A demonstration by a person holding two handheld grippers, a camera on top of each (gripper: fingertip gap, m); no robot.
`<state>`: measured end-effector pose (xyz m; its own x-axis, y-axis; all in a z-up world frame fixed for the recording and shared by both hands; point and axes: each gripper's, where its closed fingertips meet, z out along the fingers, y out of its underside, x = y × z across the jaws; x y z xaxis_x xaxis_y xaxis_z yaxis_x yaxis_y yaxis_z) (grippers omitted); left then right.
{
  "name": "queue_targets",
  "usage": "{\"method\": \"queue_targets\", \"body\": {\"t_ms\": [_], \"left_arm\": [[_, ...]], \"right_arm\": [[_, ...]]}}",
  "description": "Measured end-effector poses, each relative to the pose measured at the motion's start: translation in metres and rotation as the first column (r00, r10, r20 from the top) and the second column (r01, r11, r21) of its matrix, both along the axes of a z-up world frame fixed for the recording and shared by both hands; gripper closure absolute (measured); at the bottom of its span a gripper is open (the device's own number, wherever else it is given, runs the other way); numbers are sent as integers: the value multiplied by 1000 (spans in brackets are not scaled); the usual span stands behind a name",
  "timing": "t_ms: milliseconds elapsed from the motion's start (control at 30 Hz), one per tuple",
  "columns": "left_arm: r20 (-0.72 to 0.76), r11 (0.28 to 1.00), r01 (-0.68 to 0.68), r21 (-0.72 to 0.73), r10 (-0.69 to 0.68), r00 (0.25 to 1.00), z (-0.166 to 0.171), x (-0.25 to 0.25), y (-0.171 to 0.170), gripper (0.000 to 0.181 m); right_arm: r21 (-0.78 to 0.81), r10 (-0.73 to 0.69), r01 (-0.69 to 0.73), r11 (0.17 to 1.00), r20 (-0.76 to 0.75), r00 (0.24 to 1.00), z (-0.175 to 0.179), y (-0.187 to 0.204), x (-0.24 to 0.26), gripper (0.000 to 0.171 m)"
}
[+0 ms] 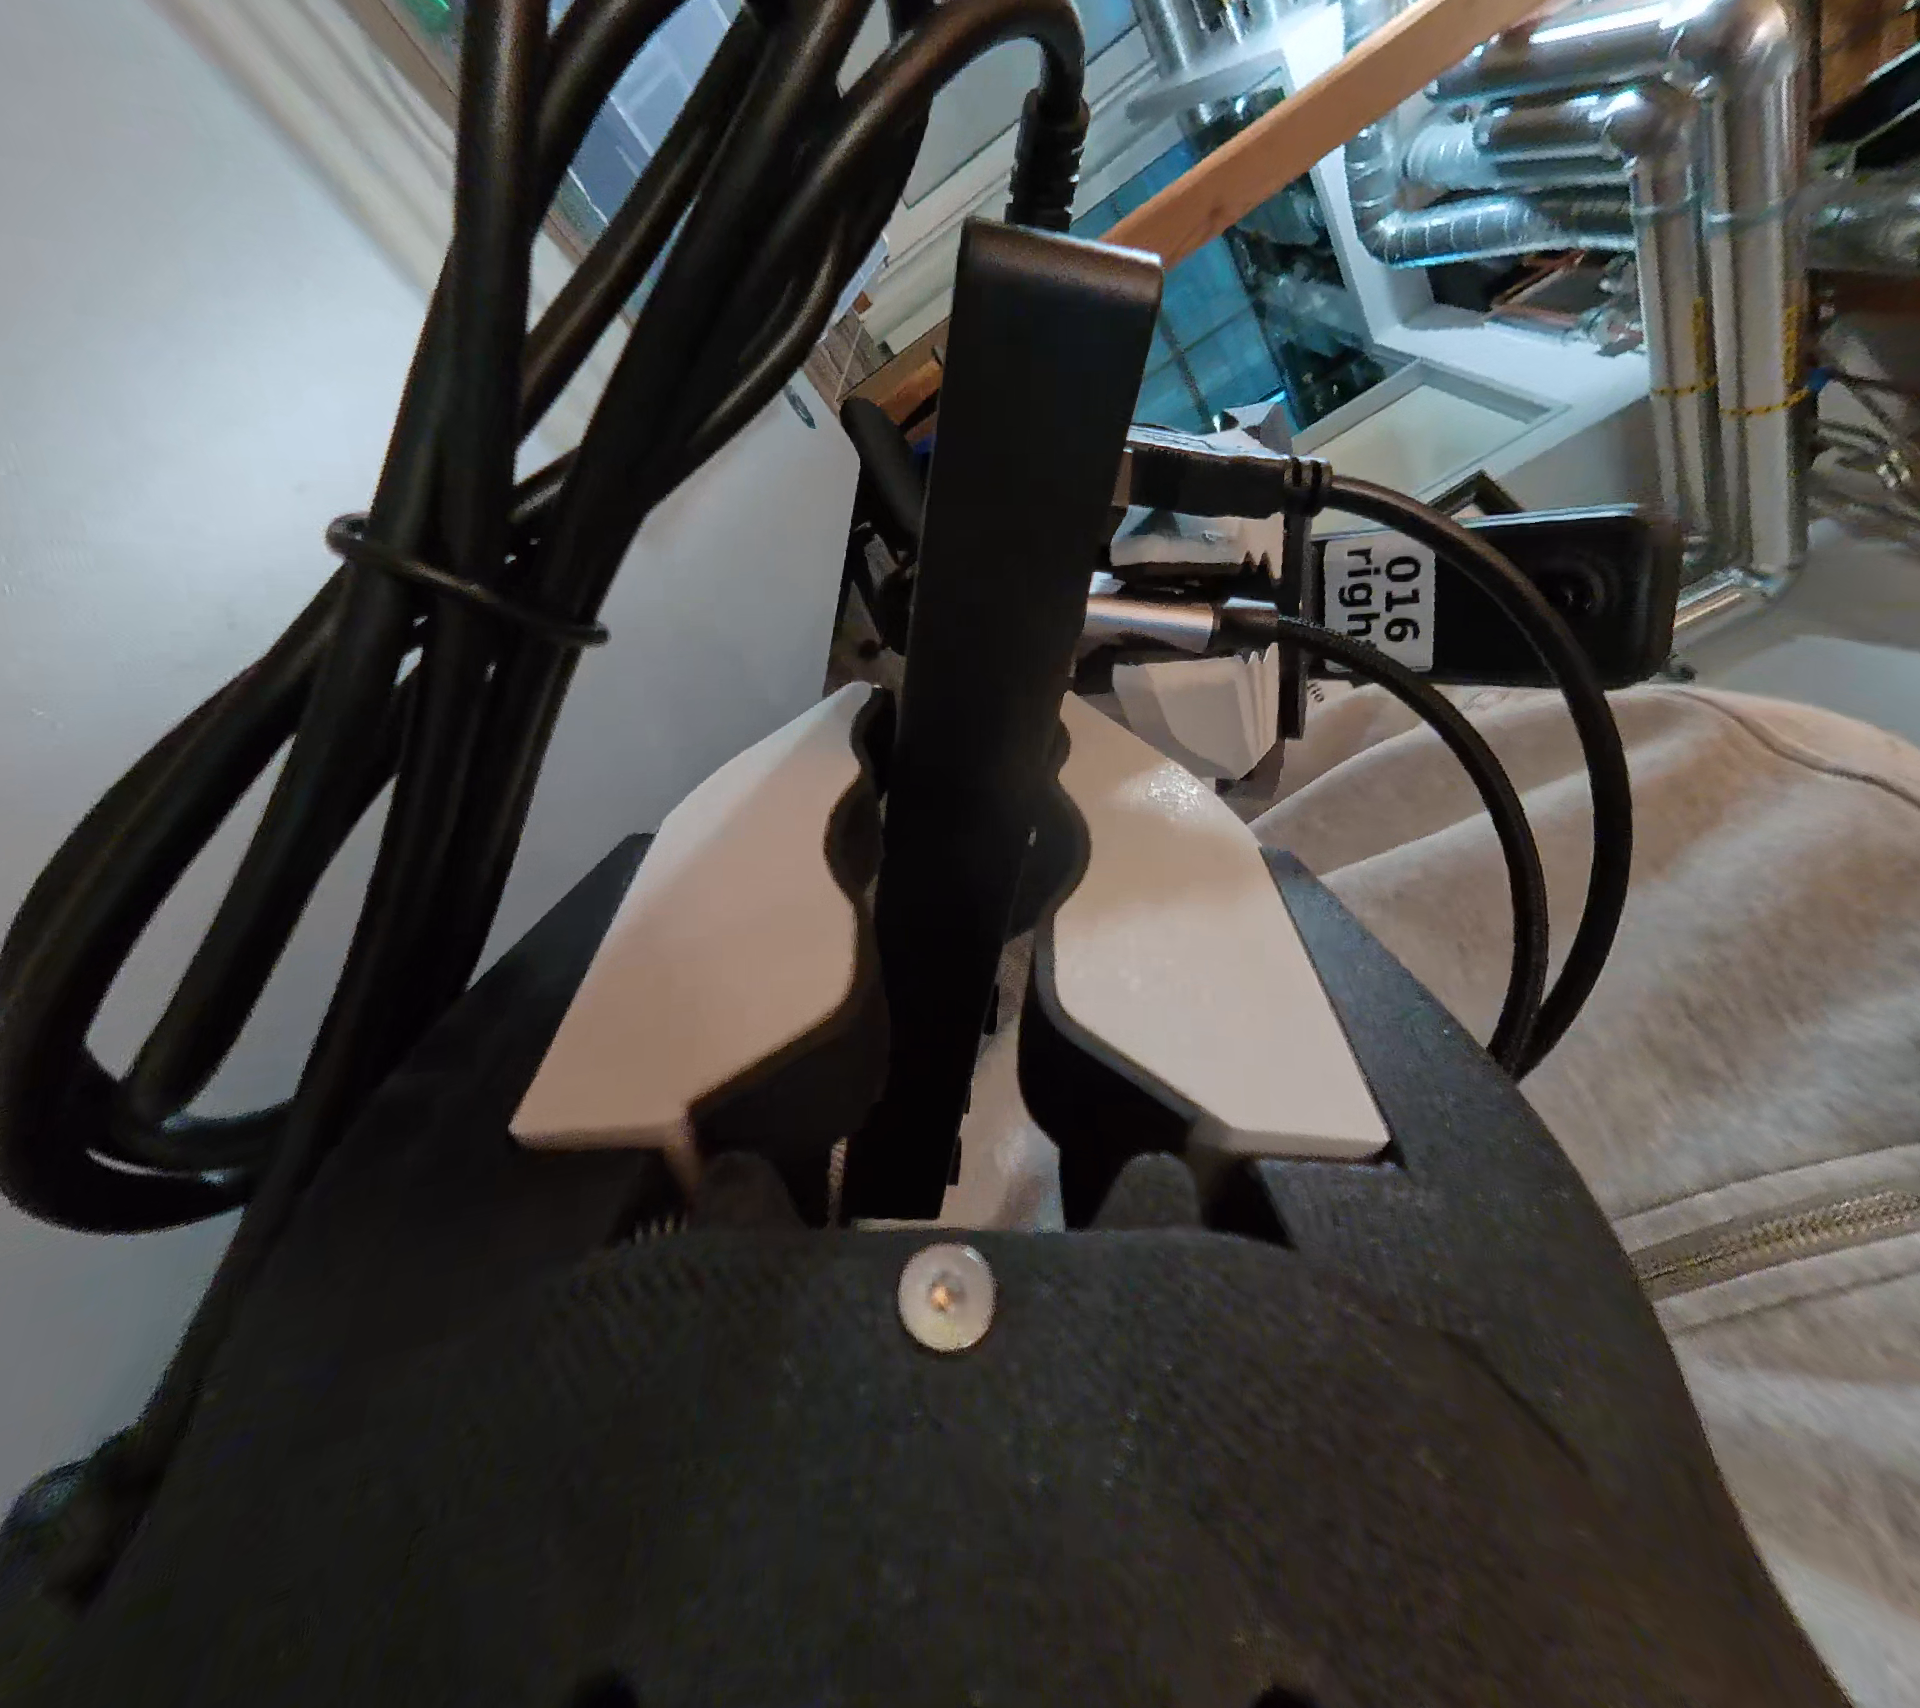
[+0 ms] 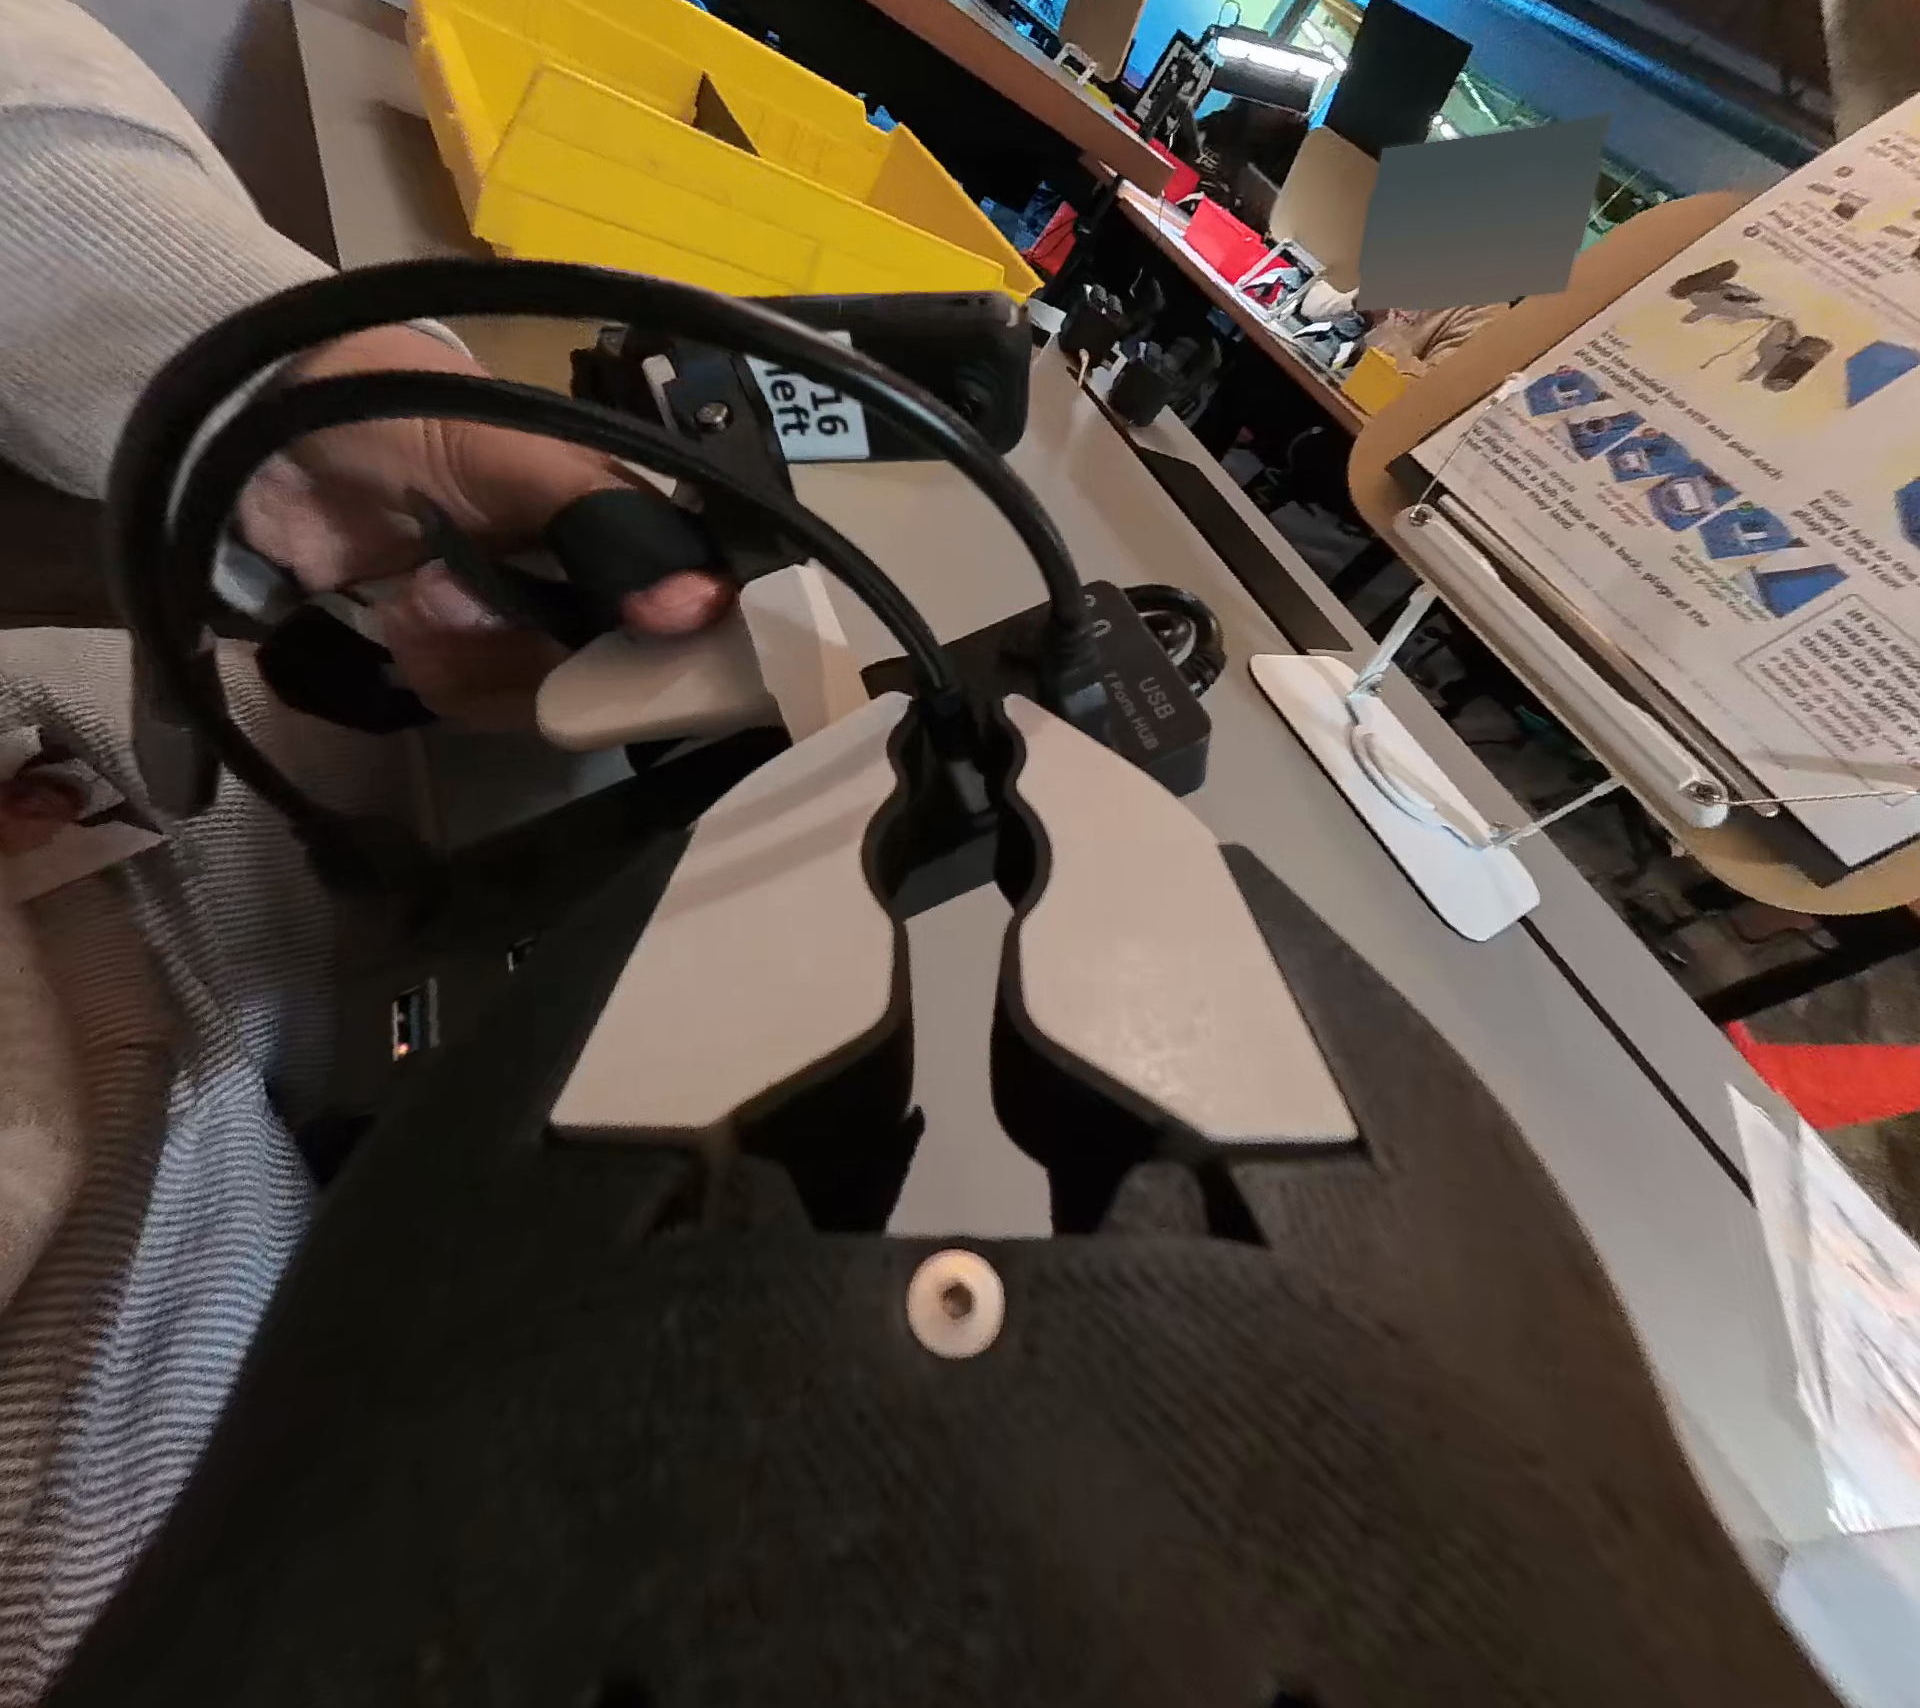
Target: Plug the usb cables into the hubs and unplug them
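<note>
At the centre of the left wrist view, the left hand-held gripper (image 1: 961, 837) is clamped on a black hub (image 1: 1023, 619) standing on edge. Its own thick cord (image 1: 436, 536) hangs bundled at the left of the frame. Right of the hub, two plugs (image 1: 1195, 479) sit in its side. At the centre of the right wrist view, the right hand-held gripper (image 2: 956, 785) is pinched on a plug (image 2: 961, 770) at the hub (image 2: 1127, 702), above the grey surface (image 2: 1299, 837). A yellow bin (image 2: 675, 131) lies at upper left.
</note>
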<state>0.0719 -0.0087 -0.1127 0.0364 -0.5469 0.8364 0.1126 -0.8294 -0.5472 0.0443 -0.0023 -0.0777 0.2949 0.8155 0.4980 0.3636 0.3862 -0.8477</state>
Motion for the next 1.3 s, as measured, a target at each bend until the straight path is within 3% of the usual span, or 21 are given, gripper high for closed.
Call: {"method": "queue_targets", "body": {"t_ms": [200, 233, 267, 300, 333, 367, 467, 567, 667, 767, 833, 900, 1000, 1100, 1167, 1300], "left_arm": [[23, 1000, -3, -16, 3, 1000, 6, 2, -3, 156], [-13, 1000, -30, -4, 30, 999, 3, 2, 0, 156], [-88, 993, -117, -11, 116, 989, -13, -5, 15, 156], [-54, 982, -163, -98, 158, 986, -21, -17, 27, 157], [59, 966, -165, -199, 180, 982, -14, -27, 33, 158], [97, 969, -160, -190, 181, 979, -5, -32, 33, 157], [25, 981, -190, 27, 189, 982, 16, -34, 30, 156], [18, 968, -244, 49, 244, 970, 11, -49, 41, 156], [58, 963, -268, 6, 267, 962, 8, -59, 46, 157], [38, 966, -258, 33, 257, 966, 6, -56, 44, 156], [23, 969, -244, 45, 243, 970, 4, -52, 41, 157], [19, 972, -229, 47, 229, 973, 3, -47, 39, 156], [30, 977, -208, 36, 207, 978, 3, -41, 35, 157], [40, 979, -203, 25, 202, 979, 3, -39, 34, 156], [43, 980, -199, 24, 198, 979, 3, -38, 33, 156], [35, 981, -192, 30, 191, 981, 2, -37, 32, 156]], "right_arm": [[12, 1, 0, 1000, -9, 1000, 6, -4, 2, 160], [16, 33, -32, 999, -54, 998, 14, -10, 2, 162], [2, 140, -142, 990, -191, 972, 39, -31, 1, 163], [-61, 142, -162, 985, -244, 959, 56, -39, 0, 162], [-50, 122, -137, 989, -225, 967, 63, -38, 0, 163], [8, 81, -81, 997, -183, 980, 61, -31, 5, 162], [-2, 43, -44, 999, -210, 977, 58, -13, 23, 162], [13, -42, 47, 999, -264, 964, 80, 15, 50, 162], [27, -216, 237, 971, -322, 922, 110, 53, 103, 162], [-16, -458, 486, 874, -363, 811, 136, 95, 179, 162], [-98, -654, 666, 740, -338, 677, 135, 124, 239, 162], [-212, -794, 773, 598, -284, 537, 117, 147, 292, 161], [-426, -900, 792, 436, -196, 390, 70, 170, 344, 154], [-651, -941, 704, 283, -47, 335, 5, 188, 366, 133], [-704, -937, 683, 196, 72, 343, -32, 192, 373, 106], [-639, -951, 742, 201, 54, 304, -32, 192, 383, 108]]}}
